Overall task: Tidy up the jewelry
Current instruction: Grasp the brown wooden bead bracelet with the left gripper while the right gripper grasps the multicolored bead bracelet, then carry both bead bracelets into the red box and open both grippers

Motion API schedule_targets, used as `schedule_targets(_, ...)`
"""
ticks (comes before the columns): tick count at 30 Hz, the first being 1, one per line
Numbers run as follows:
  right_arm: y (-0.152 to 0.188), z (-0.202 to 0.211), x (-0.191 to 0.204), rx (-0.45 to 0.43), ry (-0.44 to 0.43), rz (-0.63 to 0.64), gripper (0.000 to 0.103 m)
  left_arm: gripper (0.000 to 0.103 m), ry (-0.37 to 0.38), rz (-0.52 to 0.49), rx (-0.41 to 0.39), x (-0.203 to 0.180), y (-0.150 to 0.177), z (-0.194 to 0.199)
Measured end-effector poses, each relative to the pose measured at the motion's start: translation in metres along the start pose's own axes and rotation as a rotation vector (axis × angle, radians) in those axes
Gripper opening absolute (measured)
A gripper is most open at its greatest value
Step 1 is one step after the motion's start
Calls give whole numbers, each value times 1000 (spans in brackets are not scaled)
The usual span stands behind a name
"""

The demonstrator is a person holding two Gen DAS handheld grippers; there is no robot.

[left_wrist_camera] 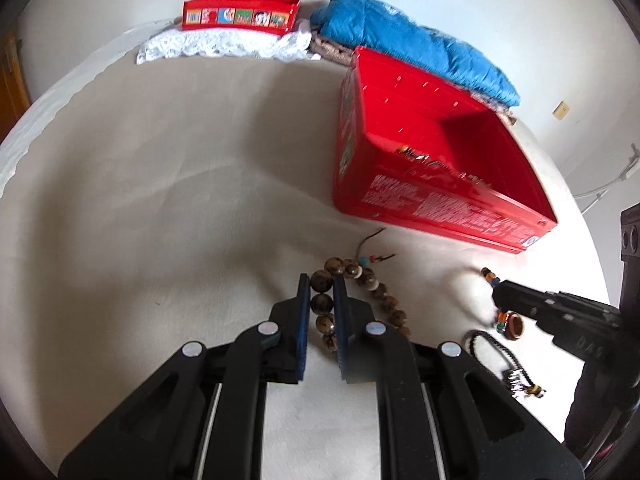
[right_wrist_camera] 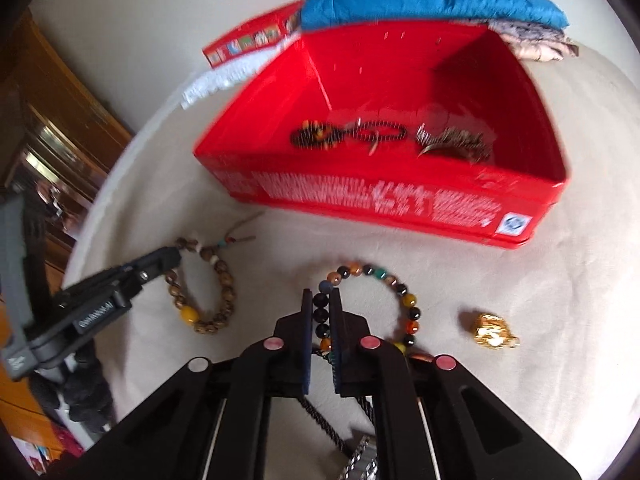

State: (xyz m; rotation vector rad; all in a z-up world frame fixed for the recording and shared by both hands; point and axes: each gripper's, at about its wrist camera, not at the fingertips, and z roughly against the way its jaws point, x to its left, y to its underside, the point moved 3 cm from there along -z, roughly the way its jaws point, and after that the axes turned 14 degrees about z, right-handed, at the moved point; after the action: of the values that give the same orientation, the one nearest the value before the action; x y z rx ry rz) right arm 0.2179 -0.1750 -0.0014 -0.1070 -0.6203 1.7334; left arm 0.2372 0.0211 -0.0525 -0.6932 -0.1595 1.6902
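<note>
A brown wooden bead bracelet point(left_wrist_camera: 360, 288) lies on the cream cloth; my left gripper point(left_wrist_camera: 322, 284) is shut on its left strand. It also shows in the right wrist view point(right_wrist_camera: 222, 280), with my left gripper point(right_wrist_camera: 172, 258) at its upper left. My right gripper point(right_wrist_camera: 322, 300) is shut on the left side of a multicoloured bead bracelet point(right_wrist_camera: 384, 280), seen in the left wrist view point(left_wrist_camera: 490, 274). The open red box point(right_wrist_camera: 380, 196) holds several jewelry pieces point(right_wrist_camera: 348, 136). A gold ornament point(right_wrist_camera: 494, 330) lies to the right.
A black cord with a silver pendant point(left_wrist_camera: 516, 380) lies near my right gripper point(left_wrist_camera: 498, 294). The red box lid point(left_wrist_camera: 240, 14) rests on white lace point(left_wrist_camera: 216, 46) at the back. A folded blue quilt point(left_wrist_camera: 416, 44) sits behind the box. A wooden cabinet point(right_wrist_camera: 52, 120) stands at the left.
</note>
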Motion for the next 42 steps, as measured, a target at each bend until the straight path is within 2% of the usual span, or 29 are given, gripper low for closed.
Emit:
schedule_targets(6,-1,31,-9,-61,-49,-42,7,10,45,-16,-24,-10,1,21)
schedule_targets(13,-9,54,-5,-93,-73,-25,7,10,92,-41,-77,-28,-1,52)
schedule_targets(26,-37,82,-9,-141,-33,-6,7,10,158,-87,-152,-66,-30,84)
schedule_targets(34,-69,89,-22,-192,-7,-22,7,10,200,-85,-188,-96,-64,79)
schedule_targets(38,-87,83,-30,-206,29,-26,7,10,206,-86,-181,-113,-78,63)
schedule_targets(42,-103,59,-40,-192,70,-35,7,10,189,-90,-158,-128,-89,35)
